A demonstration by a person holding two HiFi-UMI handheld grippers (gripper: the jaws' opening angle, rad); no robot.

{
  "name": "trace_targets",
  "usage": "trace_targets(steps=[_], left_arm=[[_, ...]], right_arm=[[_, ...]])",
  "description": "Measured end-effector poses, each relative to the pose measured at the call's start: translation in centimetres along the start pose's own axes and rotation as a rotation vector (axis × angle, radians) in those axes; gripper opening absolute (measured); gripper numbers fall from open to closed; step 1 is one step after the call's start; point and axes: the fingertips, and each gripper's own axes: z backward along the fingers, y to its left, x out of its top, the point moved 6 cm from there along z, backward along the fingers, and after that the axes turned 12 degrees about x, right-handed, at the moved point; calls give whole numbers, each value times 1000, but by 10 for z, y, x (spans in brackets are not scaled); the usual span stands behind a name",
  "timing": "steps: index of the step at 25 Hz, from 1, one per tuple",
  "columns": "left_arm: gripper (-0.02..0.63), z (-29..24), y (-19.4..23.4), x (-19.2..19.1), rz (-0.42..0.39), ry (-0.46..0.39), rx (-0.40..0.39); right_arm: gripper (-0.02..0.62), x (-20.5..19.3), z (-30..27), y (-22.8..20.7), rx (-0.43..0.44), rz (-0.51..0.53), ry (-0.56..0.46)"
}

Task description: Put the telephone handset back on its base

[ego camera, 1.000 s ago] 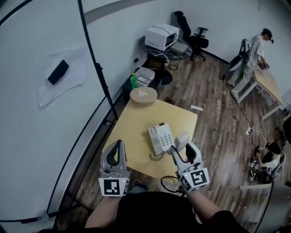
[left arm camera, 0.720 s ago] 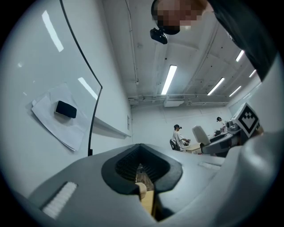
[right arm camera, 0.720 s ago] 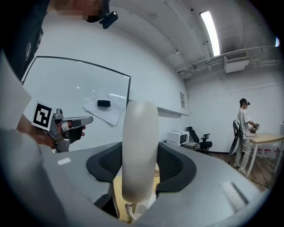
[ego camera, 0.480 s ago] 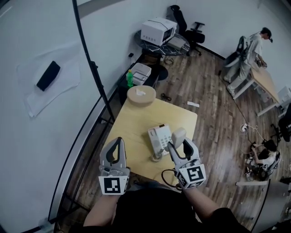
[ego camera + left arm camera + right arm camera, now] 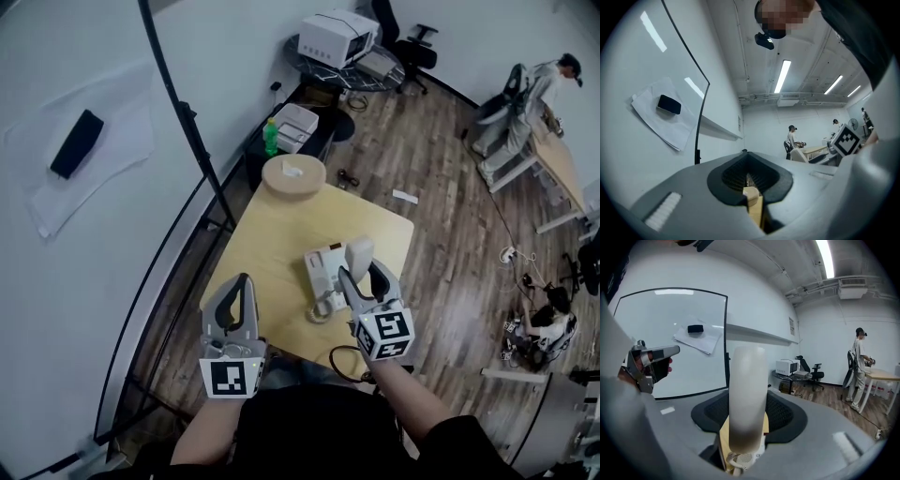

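Since a second ago we have carried the handset (image 5: 358, 253) from right of the base (image 5: 322, 272) to just above its right edge. Left of the base, our left claw (image 5: 244, 281) hangs clenched and empty over the near counter (image 5: 281, 220) edge. Our right claw (image 5: 359, 274), tilted forward, grasps the handset upright. We should lay it flat along the cradle before lowering, minding the coiled cord (image 5: 320, 313).
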Motion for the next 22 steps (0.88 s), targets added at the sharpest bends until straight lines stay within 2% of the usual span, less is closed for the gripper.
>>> trace_targets(steps=[3,12,18,22], left_arm=[[0,1,1,-8,2,28,11],[0,5,4,-21,-3,35,27],[0,14,9,-31,-3,64,35],[0,18,12,-36,-8,70,39]], right_arm=[[233,-20,-24,-9,10,-30,60],[233,-99,-93,-27,30,-107,257],[233,-143,-124,-30,16,-120,362],[233,-157,-136,-29,10,-114,409]])
